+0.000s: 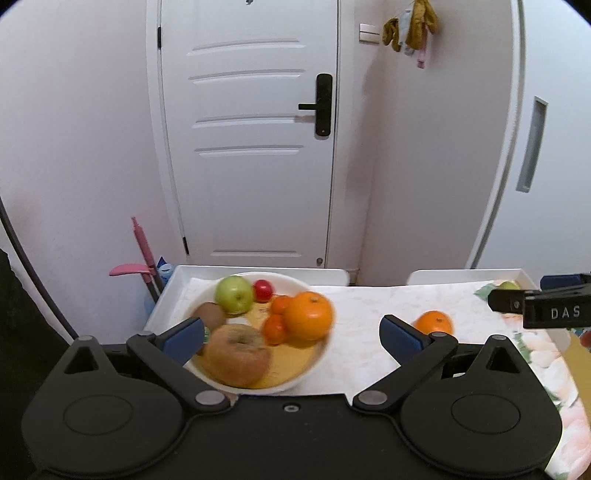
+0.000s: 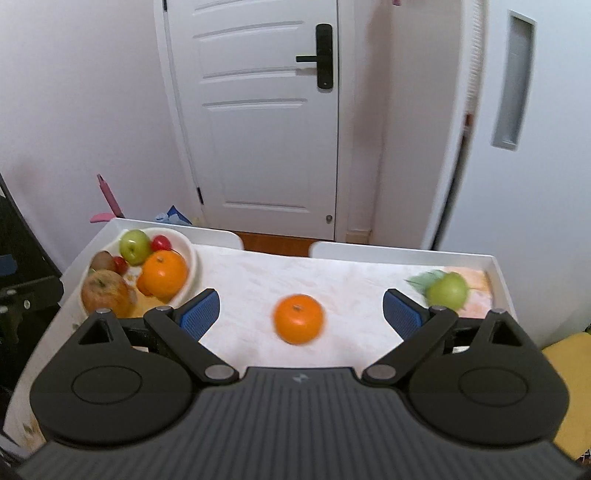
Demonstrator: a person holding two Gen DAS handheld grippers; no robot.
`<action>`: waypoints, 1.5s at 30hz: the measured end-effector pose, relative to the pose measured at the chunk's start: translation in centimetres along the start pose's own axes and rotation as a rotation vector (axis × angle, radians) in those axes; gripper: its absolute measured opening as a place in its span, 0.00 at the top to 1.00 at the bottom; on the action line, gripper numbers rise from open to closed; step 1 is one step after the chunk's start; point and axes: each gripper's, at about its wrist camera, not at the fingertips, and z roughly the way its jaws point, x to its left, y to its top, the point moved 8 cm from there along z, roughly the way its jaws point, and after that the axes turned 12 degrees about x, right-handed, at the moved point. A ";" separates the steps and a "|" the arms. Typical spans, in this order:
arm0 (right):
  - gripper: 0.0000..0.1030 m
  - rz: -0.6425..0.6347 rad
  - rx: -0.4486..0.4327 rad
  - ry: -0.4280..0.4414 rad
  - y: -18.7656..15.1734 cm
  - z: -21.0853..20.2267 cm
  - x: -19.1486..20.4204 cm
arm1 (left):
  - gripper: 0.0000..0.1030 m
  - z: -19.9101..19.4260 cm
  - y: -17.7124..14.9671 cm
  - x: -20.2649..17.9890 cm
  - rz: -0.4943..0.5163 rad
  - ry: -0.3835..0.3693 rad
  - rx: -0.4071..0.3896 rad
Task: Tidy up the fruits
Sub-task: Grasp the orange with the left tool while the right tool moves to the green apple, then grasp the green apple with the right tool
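Door: a white panelled door fills twelve o'clock in both views, closed in its frame.
Lock: a black handle and lock plate sits on the door's three o'clock edge.
Switch: a white wall plate is at one o'clock of the lock.
Cloths: yellow-brown and grey rags hang just beside the switch.
Pink tool: a pink handle leans on the wall at nine o'clock.
Cabinet: a white panel with a recessed grip stands at two o'clock.

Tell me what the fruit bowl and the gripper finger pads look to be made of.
Bowl: likely glazed ceramic or hard plastic, with a smooth, glossy white rim. Finger pads on the right hand-held gripper: probably blue rubber, matte, with a fine grid texture.
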 end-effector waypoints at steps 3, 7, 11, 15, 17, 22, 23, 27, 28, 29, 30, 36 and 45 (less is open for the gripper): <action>0.00 -0.001 0.010 0.007 -0.7 -0.2 -2.8 | 0.00 0.0 -0.2 -2.7 -0.006 0.012 0.004; 0.00 -0.009 0.021 0.010 -1.2 0.4 -6.5 | 0.00 0.7 -0.5 -6.0 -0.014 0.016 0.016; 0.00 -0.016 0.035 0.012 -1.4 1.6 -10.1 | 0.00 2.5 -0.4 -9.5 0.002 0.017 0.029; 0.00 -0.034 0.046 0.007 -1.4 3.6 -13.2 | 0.00 5.5 -0.3 -12.8 0.026 0.011 0.049; 0.00 -0.042 0.055 0.008 -1.5 4.7 -14.5 | 0.00 7.0 -0.3 -14.1 0.031 0.010 0.062; 0.00 -0.058 0.072 0.018 -1.4 7.7 -16.8 | 0.01 10.7 -0.2 -16.3 0.017 0.003 0.089; 0.00 -0.061 0.075 0.020 -1.4 8.2 -17.0 | 0.02 11.4 -0.2 -16.6 0.016 0.005 0.094; 0.00 -0.071 0.088 0.038 -1.3 10.4 -17.8 | 0.06 14.1 -0.2 -17.6 0.027 0.025 0.110; 0.00 -0.074 0.091 0.043 -1.3 10.9 -17.9 | 0.08 14.7 -0.3 -17.9 0.032 0.028 0.117; 0.00 -0.076 0.094 0.047 -1.3 11.4 -18.0 | 0.09 15.2 -0.4 -18.0 0.035 0.032 0.123; 0.00 -0.078 0.096 0.050 -1.3 11.8 -18.0 | 0.10 15.8 -0.5 -18.2 0.037 0.035 0.132; 0.00 -0.097 0.108 0.074 -1.1 13.8 -17.8 | 0.19 18.3 -0.6 -18.4 0.033 0.063 0.160; 0.13 -0.111 0.131 0.077 -0.3 15.5 -17.4 | 0.37 19.5 -0.8 -19.0 0.075 0.072 0.172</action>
